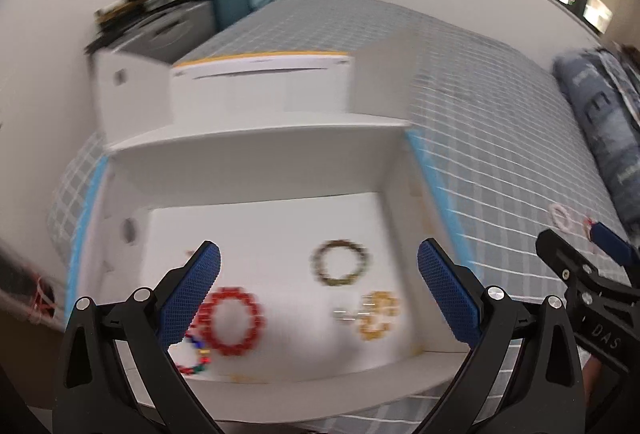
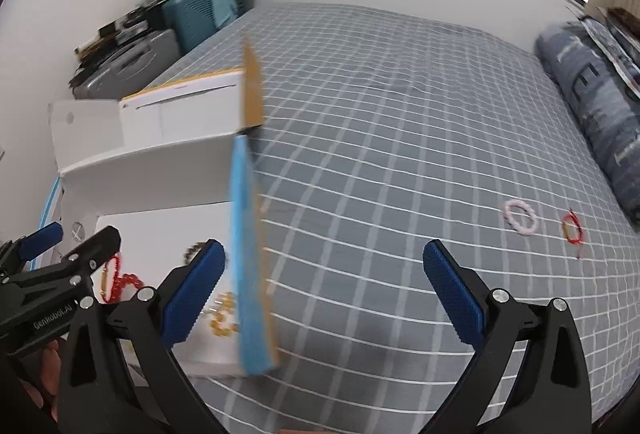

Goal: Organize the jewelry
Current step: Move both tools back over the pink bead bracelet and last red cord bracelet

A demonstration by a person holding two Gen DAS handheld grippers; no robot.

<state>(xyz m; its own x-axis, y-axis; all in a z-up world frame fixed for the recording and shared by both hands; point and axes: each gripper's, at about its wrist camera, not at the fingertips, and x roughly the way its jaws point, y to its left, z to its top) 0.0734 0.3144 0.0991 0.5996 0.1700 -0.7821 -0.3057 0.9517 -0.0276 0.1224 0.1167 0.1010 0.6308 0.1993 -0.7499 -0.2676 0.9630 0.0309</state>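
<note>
We hold both jaws wide and empty, and the pale pink bead bracelet (image 2: 520, 221) lies upper right of our nearer right gripper (image 2: 324, 290), while the left gripper (image 1: 319, 288) hangs over the white cardboard box (image 1: 256, 138).

Both wrist views look steeply down, close; share box (image 1: 256, 138) edge, bed (image 2: 400, 114).

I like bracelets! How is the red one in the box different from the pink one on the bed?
The red bracelet is bright red and lies inside the white box, beside other bracelets. The pink bracelet is pale pink and lies out on the checked bedspread, away from the box, next to a thin red string bracelet. Both are beaded rings lying flat, and no tool is holding either.
</note>
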